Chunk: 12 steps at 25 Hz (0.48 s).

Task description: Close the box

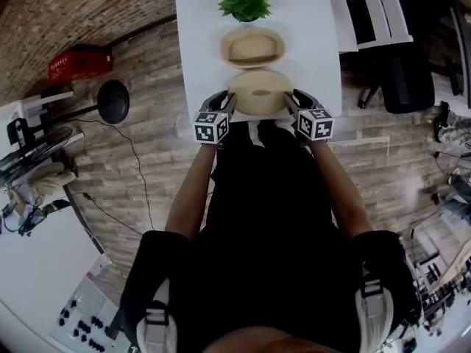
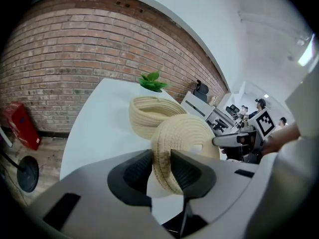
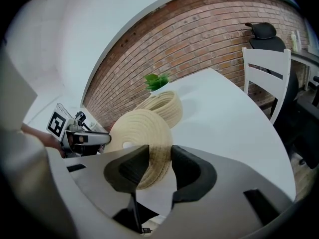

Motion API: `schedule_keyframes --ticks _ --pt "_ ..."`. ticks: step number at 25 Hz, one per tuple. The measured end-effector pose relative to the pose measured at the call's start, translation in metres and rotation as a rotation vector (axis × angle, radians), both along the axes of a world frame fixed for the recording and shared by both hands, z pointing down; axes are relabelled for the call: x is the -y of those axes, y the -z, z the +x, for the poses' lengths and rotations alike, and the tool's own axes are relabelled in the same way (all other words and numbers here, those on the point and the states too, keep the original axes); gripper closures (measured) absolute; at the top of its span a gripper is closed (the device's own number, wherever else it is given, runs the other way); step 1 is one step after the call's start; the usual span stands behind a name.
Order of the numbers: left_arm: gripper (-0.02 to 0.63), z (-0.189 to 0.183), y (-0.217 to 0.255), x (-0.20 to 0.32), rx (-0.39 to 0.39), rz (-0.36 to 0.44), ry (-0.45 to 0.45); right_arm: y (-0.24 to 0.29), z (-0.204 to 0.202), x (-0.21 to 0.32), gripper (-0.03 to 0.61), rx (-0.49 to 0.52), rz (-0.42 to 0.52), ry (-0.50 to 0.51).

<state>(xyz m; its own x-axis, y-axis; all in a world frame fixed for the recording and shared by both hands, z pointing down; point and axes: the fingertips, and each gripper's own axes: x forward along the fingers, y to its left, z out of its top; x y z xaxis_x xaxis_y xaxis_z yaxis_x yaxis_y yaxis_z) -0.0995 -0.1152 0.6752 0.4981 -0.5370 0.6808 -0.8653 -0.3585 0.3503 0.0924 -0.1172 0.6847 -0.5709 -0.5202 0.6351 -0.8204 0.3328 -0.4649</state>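
Both my grippers are on the lid (image 1: 259, 92). L gripper (image 2: 160, 171): jaws pinching the lid's left rim, dark pads pressed on the woven edge from either side. R gripper (image 3: 159, 166): same on the right rim, pads tight on the coil. So the lid is held btwn the two, one gripper per side, marker cubes facing up in the head view.

Lid is just on my side of the box (image 1: 252, 48). The rims look v. close or touching in the head view, can't tell which. Box mouth is open and the lid isn't over it. Lid's coiled top face shows, w/ a small pale spot near its centre. Can't tell whether its underside touches the desk (image 1: 199, 20).

Box is oval and woven, same straw colour as the lid. It stands upright on the white desk, approx mid-width.

Other bits, all relative to the box:
- Plant (image 1: 245, 1): just beyond the box, on the side away from me. Green leaves, on the desk.
- White chair (image 1: 372, 9): off to the right of the box, past the desk edge.
- Red crate (image 1: 79, 63): well left of the box, on the wood floor (image 1: 147, 145) by the brick wall (image 2: 75, 59).
- Black round stand base (image 1: 112, 101): also left of the box on the floor, nearer me than the crate.
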Motion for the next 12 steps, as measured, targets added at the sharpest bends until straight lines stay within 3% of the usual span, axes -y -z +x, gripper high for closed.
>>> schedule_keyframes --ticks 12 --pt "0.494 0.0 0.039 -0.004 -0.01 0.073 0.08 0.034 0.002 0.005 0.443 0.046 0.065 0.011"
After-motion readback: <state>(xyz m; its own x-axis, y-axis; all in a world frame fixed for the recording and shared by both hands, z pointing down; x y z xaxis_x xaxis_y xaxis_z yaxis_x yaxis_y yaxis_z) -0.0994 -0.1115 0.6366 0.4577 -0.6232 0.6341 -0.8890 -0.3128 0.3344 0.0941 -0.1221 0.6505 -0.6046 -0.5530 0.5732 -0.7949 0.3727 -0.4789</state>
